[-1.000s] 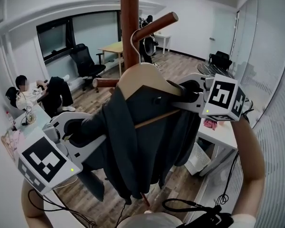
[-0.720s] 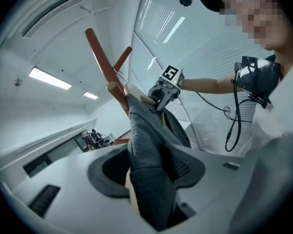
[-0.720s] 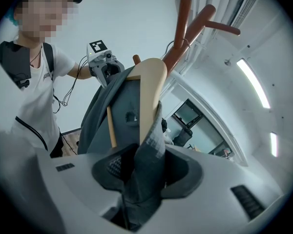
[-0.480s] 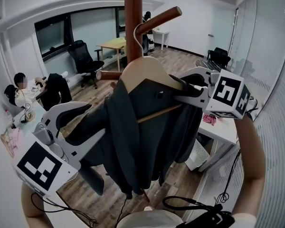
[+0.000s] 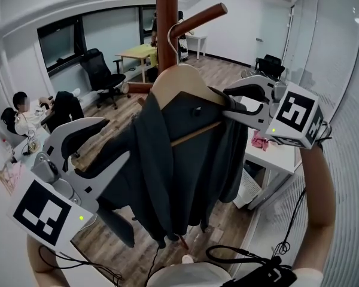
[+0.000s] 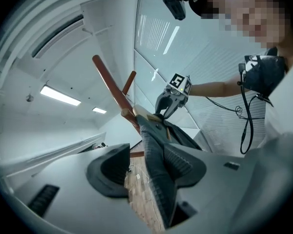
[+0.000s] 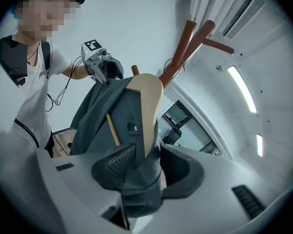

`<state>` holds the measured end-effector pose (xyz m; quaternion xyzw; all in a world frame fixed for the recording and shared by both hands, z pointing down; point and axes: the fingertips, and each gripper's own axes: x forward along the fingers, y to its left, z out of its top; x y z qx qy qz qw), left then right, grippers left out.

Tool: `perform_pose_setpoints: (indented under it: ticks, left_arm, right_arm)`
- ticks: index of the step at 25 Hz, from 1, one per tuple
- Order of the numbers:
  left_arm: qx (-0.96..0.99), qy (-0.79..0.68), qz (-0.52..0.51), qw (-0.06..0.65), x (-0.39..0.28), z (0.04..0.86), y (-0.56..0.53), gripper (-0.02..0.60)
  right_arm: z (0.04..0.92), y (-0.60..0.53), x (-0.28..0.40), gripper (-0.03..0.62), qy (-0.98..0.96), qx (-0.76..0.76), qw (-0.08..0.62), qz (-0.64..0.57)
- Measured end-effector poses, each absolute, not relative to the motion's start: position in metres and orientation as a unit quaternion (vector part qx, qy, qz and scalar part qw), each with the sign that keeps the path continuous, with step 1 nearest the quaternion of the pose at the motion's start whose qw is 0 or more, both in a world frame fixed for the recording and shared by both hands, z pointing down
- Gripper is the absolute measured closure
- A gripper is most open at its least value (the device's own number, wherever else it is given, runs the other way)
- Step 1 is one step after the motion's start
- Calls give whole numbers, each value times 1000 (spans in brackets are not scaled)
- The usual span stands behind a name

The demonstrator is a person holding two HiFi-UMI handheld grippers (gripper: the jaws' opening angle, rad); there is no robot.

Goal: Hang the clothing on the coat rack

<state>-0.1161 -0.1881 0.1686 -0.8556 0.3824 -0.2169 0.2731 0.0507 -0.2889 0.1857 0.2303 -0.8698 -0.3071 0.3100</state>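
A dark grey garment (image 5: 173, 160) hangs on a wooden hanger (image 5: 182, 82), whose hook sits over a peg (image 5: 197, 20) of the brown coat rack (image 5: 166, 23). My left gripper (image 5: 102, 148) is at the lower left with its jaws wide open. A fold of the garment (image 6: 156, 184) runs between them and lies against one pad. My right gripper (image 5: 242, 100) is at the hanger's right shoulder, and its jaws are opening. The hanger's end (image 7: 149, 111) and bunched fabric (image 7: 141, 179) are between them.
A white desk (image 5: 278, 157) stands low on the right beside a glass wall. Behind the rack are an office chair (image 5: 102, 70) and a wooden table (image 5: 140, 55). A person (image 5: 24, 115) sits at the far left. Cables (image 5: 239, 257) trail near my body.
The left gripper's jaws have spread off the garment's sleeve, and it has drawn back to the lower left. The right gripper's jaws have widened around the hanger's shoulder.
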Motion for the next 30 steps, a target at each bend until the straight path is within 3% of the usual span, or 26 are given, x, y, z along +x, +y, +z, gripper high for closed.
perform_pose_setpoints:
  ticks: [10,18,20,22,25,30]
  left_arm:
    - [-834,371,-222,343,-133,151,-171,368]
    - [-827,378,-208,359,-134,145,-153,368]
    - [-838,383,-195,337,-134,145,-147,373]
    - [-849,405,-168,293,-139,142,-140,427]
    - [-846,425,-149,287,-137,130,-131,527]
    - [-861,407,-134,276,-102,140,-126,567]
  right_arm:
    - [181,-254,34,436,-826,263,352,-354]
    - [190,-219,35,442,-808,289,359,-367]
    - [194,-208,31,477,-811,297,350,-363]
    - [196,-198,23,515,-814,303,339,-362]
    - [191,-188,19,545,-809,316,327,-371]
    - [181,-164,31,571,-811,356,286,-365]
